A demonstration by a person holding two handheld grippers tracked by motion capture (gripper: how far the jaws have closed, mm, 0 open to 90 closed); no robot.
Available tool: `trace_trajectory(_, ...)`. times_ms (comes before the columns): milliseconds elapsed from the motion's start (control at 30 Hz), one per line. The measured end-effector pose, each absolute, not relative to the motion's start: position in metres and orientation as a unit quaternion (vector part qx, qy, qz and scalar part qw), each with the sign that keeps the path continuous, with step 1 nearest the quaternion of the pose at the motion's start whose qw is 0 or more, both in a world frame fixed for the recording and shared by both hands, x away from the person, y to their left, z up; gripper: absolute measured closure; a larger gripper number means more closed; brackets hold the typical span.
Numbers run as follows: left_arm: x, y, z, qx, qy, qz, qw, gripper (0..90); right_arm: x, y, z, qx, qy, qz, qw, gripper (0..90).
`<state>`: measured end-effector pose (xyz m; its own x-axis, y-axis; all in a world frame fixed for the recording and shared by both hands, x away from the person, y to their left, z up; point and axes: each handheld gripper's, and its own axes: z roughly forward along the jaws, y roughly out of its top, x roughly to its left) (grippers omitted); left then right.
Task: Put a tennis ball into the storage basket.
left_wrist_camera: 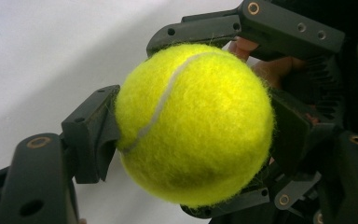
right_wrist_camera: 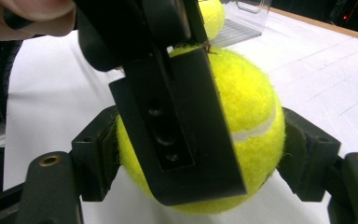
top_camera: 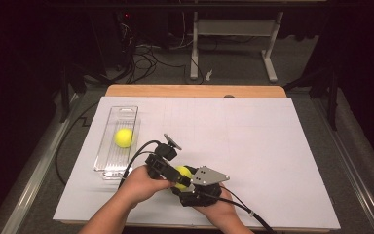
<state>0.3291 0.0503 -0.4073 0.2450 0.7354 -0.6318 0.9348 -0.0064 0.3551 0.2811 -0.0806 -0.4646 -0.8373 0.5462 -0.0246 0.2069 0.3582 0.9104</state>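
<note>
Both grippers, left [top_camera: 173, 174] & right [top_camera: 189, 187], clamped on ball [top_camera: 183, 176], looks like mid-handoff; 2nd ball [top_camera: 123, 137] in tray [top_camera: 111, 168].

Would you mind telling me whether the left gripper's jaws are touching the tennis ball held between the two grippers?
Touching. In the left gripper view, the left gripper has both its pads pressed into the felt of the tennis ball, with no gap on either side.

White table cover [top_camera: 253, 141], wooden table edge [top_camera: 195, 90], floor cables [top_camera: 146, 56]
</note>
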Motion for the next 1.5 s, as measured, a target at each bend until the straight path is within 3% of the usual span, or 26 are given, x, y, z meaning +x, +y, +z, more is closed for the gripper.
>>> trace_trajectory(267, 0.331, 0.052, -0.407, 0.695, 0.602, -0.128, 0.373, 26.6, 0.281, -0.08, -0.465, 0.236, 0.805, 0.519, 0.165, 22.9)
trace_trajectory(700, 0.333, 0.06, -0.402, 0.692, 0.606, -0.118, 0.375, 26.7, 0.283, -0.081, -0.467, 0.249, 0.8, 0.52, 0.169, 0.4)
trace_trajectory(1133, 0.339, 0.074, -0.396, 0.679, 0.624, -0.096, 0.375, 26.7, 0.28, -0.087, -0.461, 0.249, 0.8, 0.516, 0.18, 0.3)
trace_trajectory(1500, 0.342, 0.08, -0.397, 0.679, 0.631, -0.079, 0.366, 26.7, 0.282, -0.118, -0.453, 0.27, 0.796, 0.503, 0.2, 0.3)
